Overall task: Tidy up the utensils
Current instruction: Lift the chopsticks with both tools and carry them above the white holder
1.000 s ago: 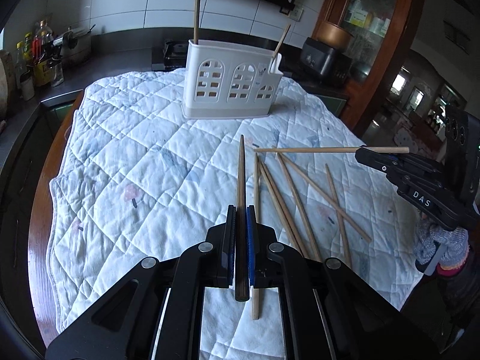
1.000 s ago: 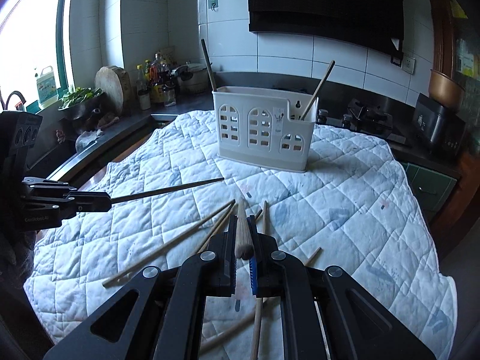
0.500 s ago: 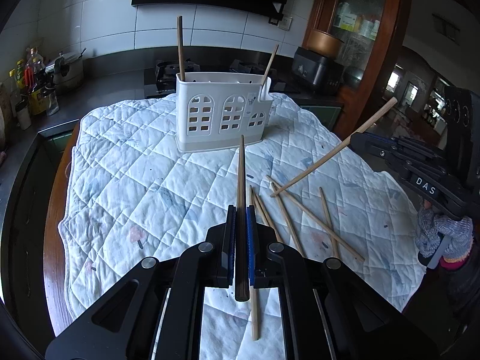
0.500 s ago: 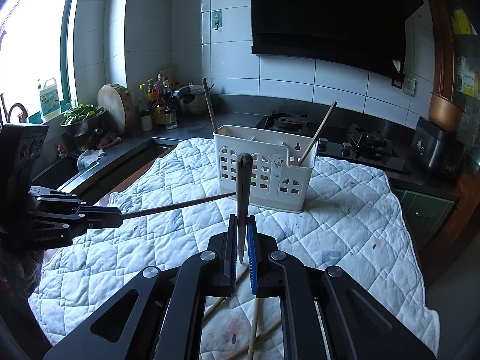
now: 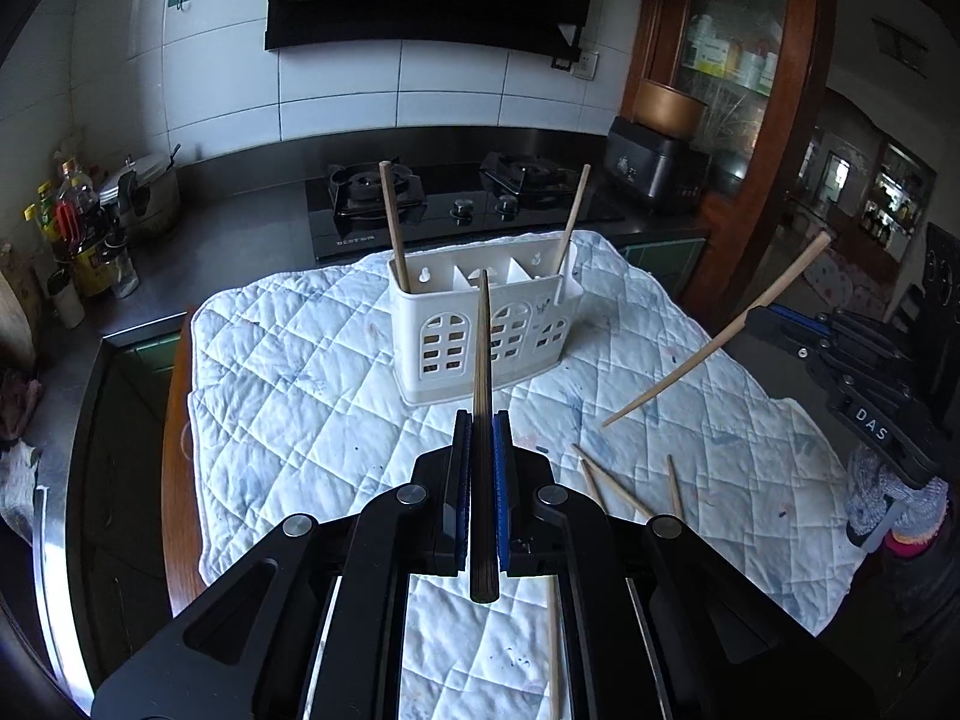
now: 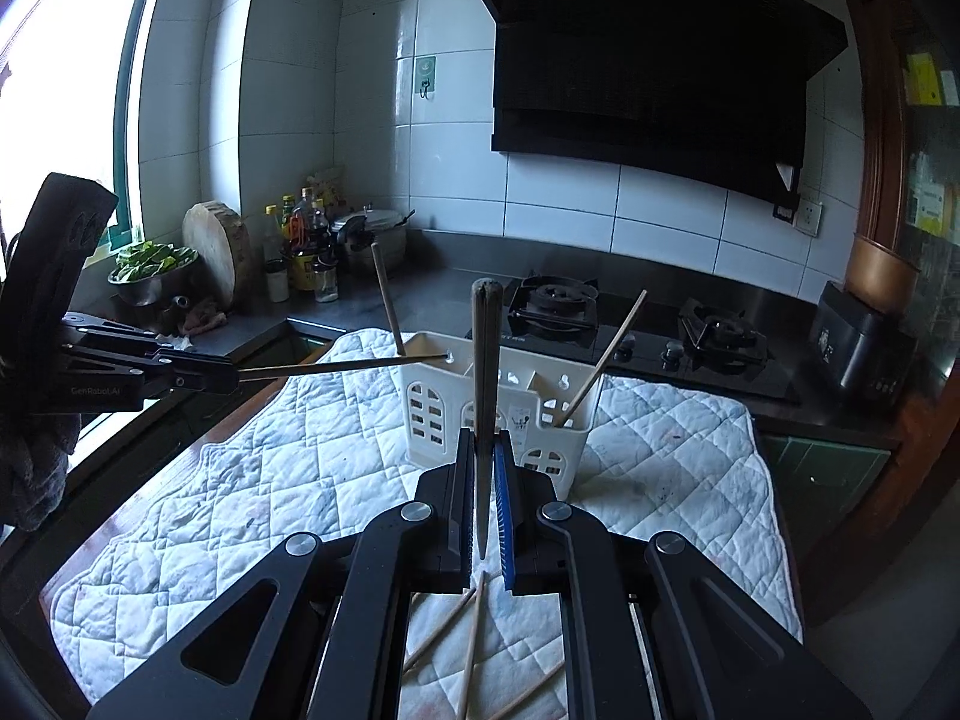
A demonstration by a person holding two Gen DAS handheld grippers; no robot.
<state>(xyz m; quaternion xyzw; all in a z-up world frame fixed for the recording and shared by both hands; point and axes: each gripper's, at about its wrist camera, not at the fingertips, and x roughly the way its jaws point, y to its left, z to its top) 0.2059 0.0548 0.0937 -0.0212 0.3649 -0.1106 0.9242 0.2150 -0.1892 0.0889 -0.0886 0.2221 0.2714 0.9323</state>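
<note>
A white utensil holder (image 5: 489, 333) (image 6: 501, 405) stands on the quilted cloth (image 5: 288, 384) and holds two upright chopsticks, one at each end. My left gripper (image 5: 480, 420) is shut on a dark chopstick (image 5: 482, 396) whose tip points at the holder's middle. My right gripper (image 6: 482, 435) is shut on a light chopstick (image 6: 485, 360), held in the air and tilted, right of the holder; this chopstick also shows in the left wrist view (image 5: 720, 336). Several loose chopsticks (image 5: 606, 480) lie on the cloth below both grippers.
A gas hob (image 5: 456, 204) sits behind the cloth. Bottles and a pot (image 5: 90, 234) stand on the counter at the left. A dark appliance (image 5: 654, 168) is at the right. The cloth's edges drop to a wooden table rim (image 5: 177, 420).
Both grippers have risen off the cloth, each with its chopstick, and come closer to the holder. The right chopstick went from level to steeply tilted.
</note>
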